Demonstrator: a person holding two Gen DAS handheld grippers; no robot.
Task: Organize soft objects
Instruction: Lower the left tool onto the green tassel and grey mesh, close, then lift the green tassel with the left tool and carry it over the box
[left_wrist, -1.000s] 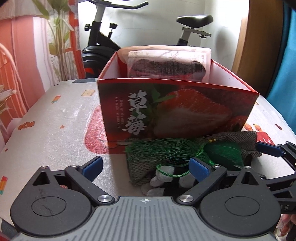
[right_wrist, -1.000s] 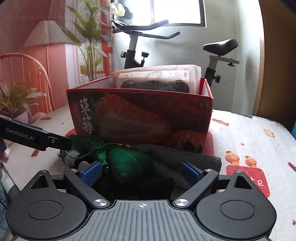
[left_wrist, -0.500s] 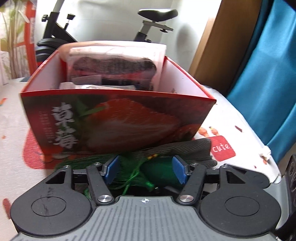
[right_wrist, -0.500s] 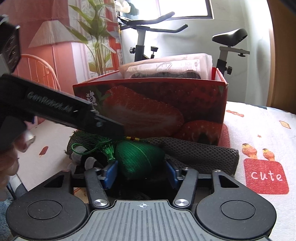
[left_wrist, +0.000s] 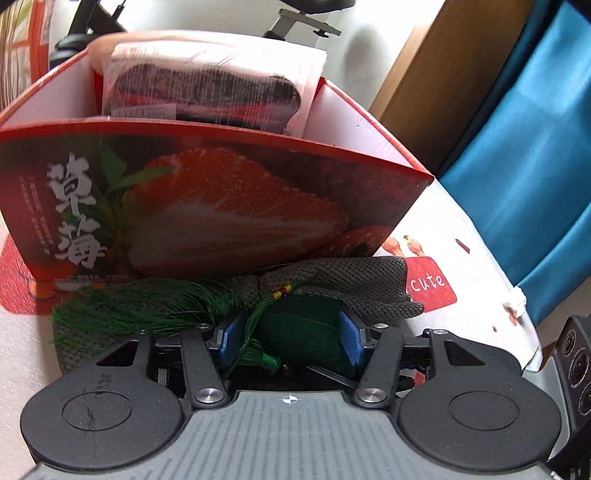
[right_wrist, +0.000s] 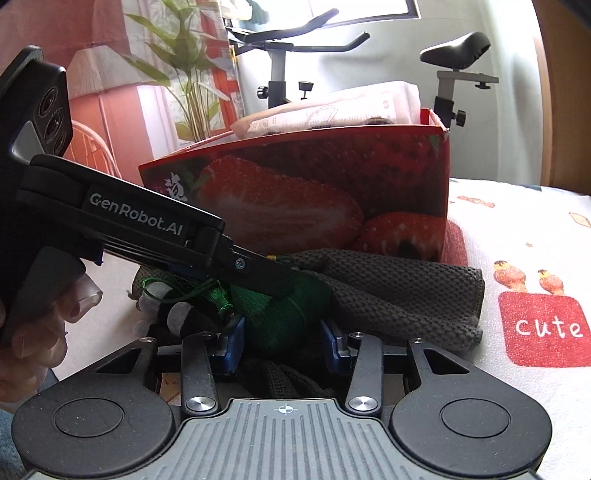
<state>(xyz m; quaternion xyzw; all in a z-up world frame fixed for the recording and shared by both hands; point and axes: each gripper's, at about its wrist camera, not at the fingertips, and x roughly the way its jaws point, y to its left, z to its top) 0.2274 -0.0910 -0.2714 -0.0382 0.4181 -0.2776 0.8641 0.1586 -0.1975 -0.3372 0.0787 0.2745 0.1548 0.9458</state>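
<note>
A green sachet (left_wrist: 301, 326) with a long green tassel (left_wrist: 125, 306) lies on a grey knitted glove (left_wrist: 354, 280) in front of a red strawberry box (left_wrist: 221, 206). My left gripper (left_wrist: 288, 336) is shut on the sachet, its blue pads on both sides. In the right wrist view my right gripper (right_wrist: 282, 341) is also closed around the same sachet (right_wrist: 288, 314), over the grey glove (right_wrist: 399, 291). The left gripper's body (right_wrist: 147, 225) crosses that view from the left. The box (right_wrist: 314, 199) holds a packaged item (left_wrist: 207, 88).
The patterned tablecloth (right_wrist: 524, 236) has a red "cute" patch (right_wrist: 546, 328) at the right. A blue curtain (left_wrist: 524, 155) hangs right of the table. An exercise bike (right_wrist: 288, 55), a plant (right_wrist: 184, 66) and a red chair (right_wrist: 92, 144) stand behind.
Both grippers have closed in on the green sachet. The left gripper moved right and forward over the glove and now grips the sachet; the right gripper's jaws narrowed around it.
</note>
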